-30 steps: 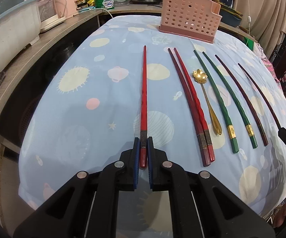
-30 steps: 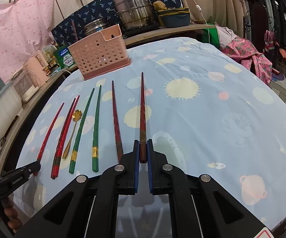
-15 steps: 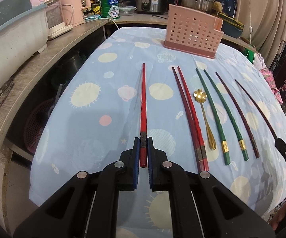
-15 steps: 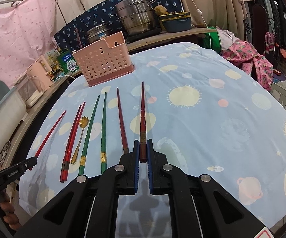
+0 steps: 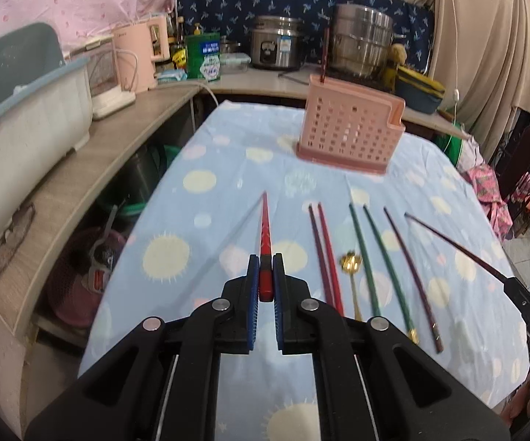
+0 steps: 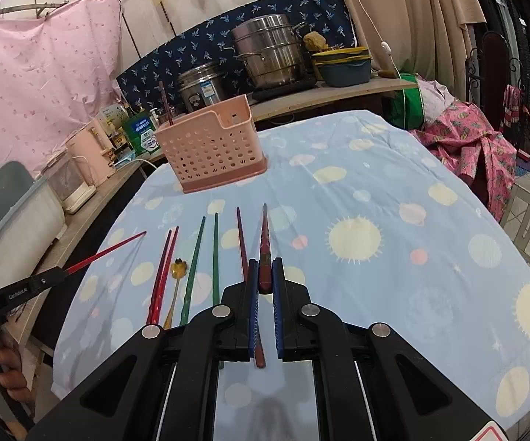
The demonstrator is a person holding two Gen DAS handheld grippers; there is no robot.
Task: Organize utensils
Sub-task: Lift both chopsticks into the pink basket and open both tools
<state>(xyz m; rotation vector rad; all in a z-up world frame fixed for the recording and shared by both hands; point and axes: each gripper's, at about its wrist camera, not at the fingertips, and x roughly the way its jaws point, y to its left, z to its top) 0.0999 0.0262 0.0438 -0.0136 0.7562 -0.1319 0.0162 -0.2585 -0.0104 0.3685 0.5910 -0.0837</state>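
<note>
1. Lowest in the left wrist view, the left gripper is clenched on the butt end of a bright red chopstick, whose tip points up the frame toward the basket. The stick looks raised off the cloth, since a faint shadow line runs beside it.
2. In the right wrist view, the right gripper grasps a dark red chopstick the same way, near the butt, tip pointing to the upper centre.
3. At mid frame, on the blue tablecloth, the remaining utensils lie in a row: a red pair, a gold spoon, two green chopsticks and one dark red chopstick that matches the right gripper's stick.
4. Farther up, at upper centre, the pink holder basket stands upright; one stick already pokes out of its left corner.
5. The step in hand seems to be carrying both sticks to the basket. To do it well, I would tilt each stick toward vertical before it reaches the rim, lower it tip first into an open compartment, and free the grip only once the tip is well inside. A grip this near the butt lets the long end swing, so move slowly.
</note>
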